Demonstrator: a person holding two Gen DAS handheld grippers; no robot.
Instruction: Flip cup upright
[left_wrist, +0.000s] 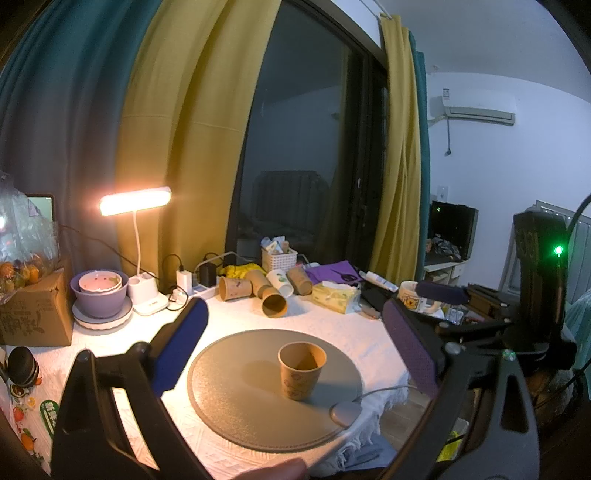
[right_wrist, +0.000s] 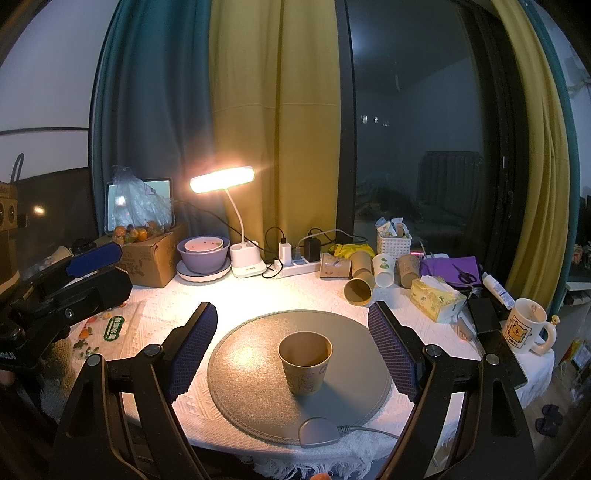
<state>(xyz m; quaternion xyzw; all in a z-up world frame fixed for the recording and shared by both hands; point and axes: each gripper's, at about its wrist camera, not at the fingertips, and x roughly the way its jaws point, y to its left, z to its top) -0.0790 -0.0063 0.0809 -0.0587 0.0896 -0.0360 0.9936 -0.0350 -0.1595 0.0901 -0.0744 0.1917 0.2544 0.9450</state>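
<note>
A brown paper cup (left_wrist: 301, 370) stands upright, mouth up, on a round grey mat (left_wrist: 236, 398); it also shows in the right wrist view (right_wrist: 305, 362) on the mat (right_wrist: 243, 373). My left gripper (left_wrist: 295, 317) is open and empty, held back from the cup with its blue pads wide apart. My right gripper (right_wrist: 291, 317) is open and empty, pads on either side of the cup but nearer than it, not touching. The right gripper also appears at the right of the left wrist view (left_wrist: 443, 291), and the left gripper at the left of the right wrist view (right_wrist: 94, 258).
Several paper cups (right_wrist: 360, 284) lie and stand at the table's back, beside a tissue box (right_wrist: 436, 297), white basket (right_wrist: 393, 245), lit desk lamp (right_wrist: 223, 179), purple bowl (right_wrist: 202, 254), cardboard box (right_wrist: 153, 258) and mug (right_wrist: 526, 326). The mat's cable plug (right_wrist: 319, 432) sits at the front edge.
</note>
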